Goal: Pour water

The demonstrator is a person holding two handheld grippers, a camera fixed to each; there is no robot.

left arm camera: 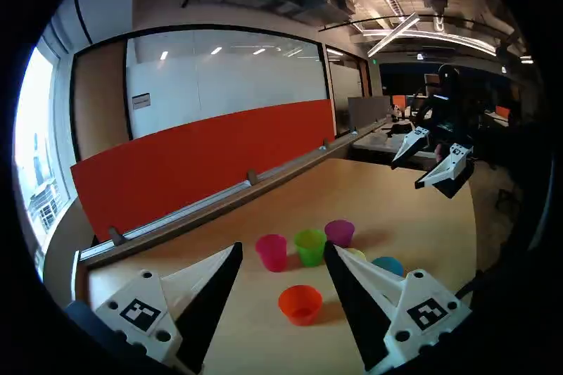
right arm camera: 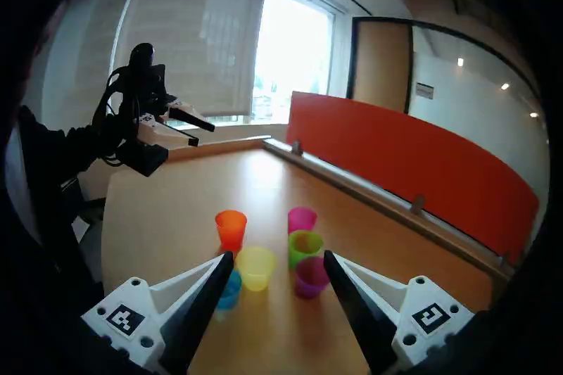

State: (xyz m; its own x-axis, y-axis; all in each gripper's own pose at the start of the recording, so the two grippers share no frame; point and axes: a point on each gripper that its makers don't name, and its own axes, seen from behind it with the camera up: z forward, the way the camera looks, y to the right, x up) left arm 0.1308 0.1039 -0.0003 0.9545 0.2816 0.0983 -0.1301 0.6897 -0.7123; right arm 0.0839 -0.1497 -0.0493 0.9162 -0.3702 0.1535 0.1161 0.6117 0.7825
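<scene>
In the left gripper view, a finger of your left hand-held gripper (left arm camera: 281, 245) covers nearly all of the yellow cup (left arm camera: 357, 254) and the near side of the blue cup (left arm camera: 388, 264), so you cannot tell what either holds. In the right gripper view, a finger of your right hand-held gripper (right arm camera: 276, 255) hides part of the blue cup. The sleeve (right arm camera: 63, 153) at that view's left is dark and cut off at the edge, and the sign (right arm camera: 424, 91) on the glass wall is too small to read.
</scene>
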